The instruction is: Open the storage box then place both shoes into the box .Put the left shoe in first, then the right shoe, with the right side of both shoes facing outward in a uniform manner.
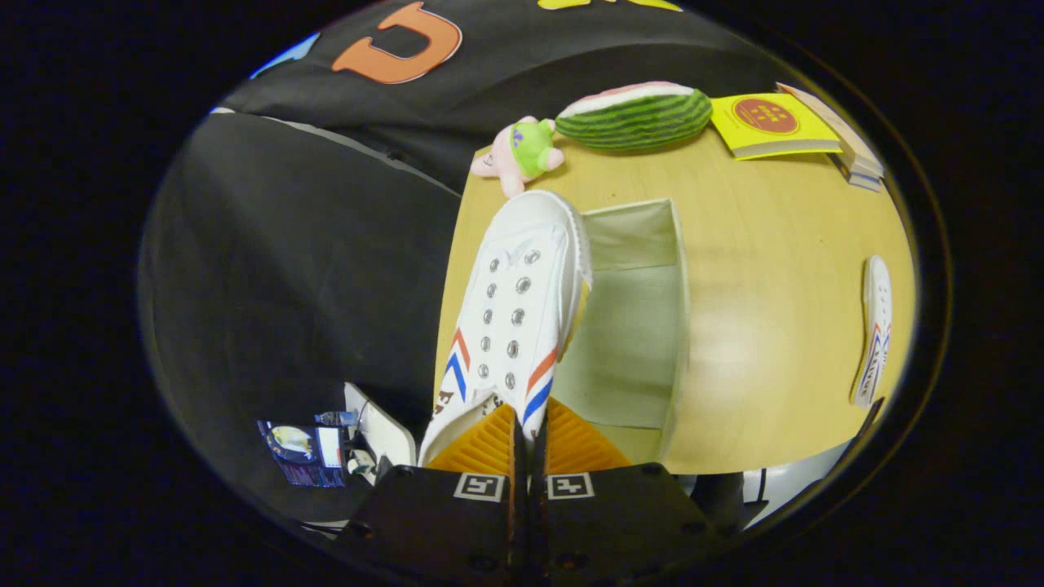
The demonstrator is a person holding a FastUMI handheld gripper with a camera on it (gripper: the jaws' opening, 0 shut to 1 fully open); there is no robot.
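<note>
Tongs [528, 432]: pinching the white canvas shoe [510, 326] by its heel.
Box [644, 326]: lying open, rectangular, on the smooth wooden counter [775, 326].

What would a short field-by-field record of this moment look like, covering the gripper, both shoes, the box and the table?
gripper: shut on held shoe
held shoe: white sneaker, raised over the box's edge
storage box: open, no shoe seen inside
other shoe: lying on the table beyond the box
table: also holds a watermelon toy, plush toy, yellow book
</note>
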